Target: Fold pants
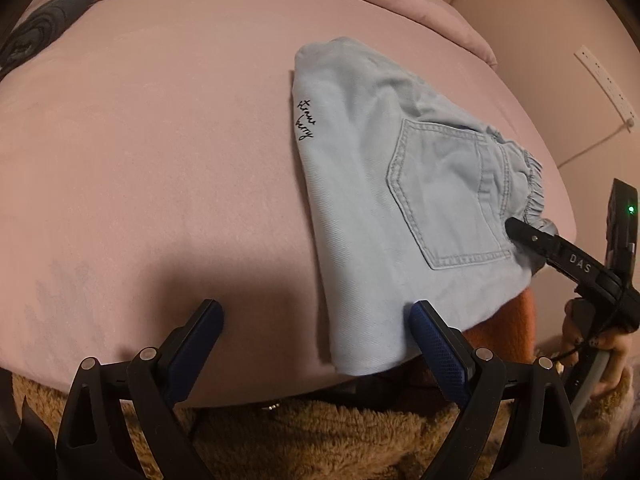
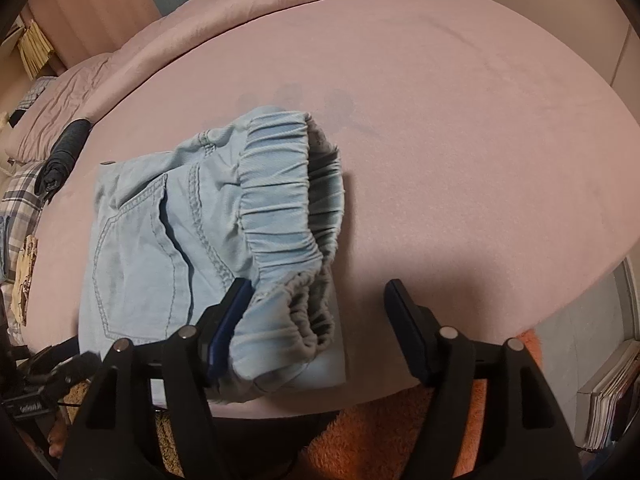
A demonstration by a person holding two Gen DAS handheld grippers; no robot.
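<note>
- The pants [image 1: 400,200] lie folded on the pink bed [image 1: 160,160].
- Right hand-held gripper [image 2: 320,320] stands open astride the waistband [image 2: 276,200]; left hand-held gripper [image 1: 316,320] open, empty.
- Next, I'd judge: smoothing.

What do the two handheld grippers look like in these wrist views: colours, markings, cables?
Both are matte black plastic with triangular cut-outs, silver pivot pins and blue textured pads on the fingers. The right gripper, seen from the left gripper camera, carries white "DAS" lettering, a green LED on its rear module and a thin black cord by the hand, whose nails are dark-painted.
</note>
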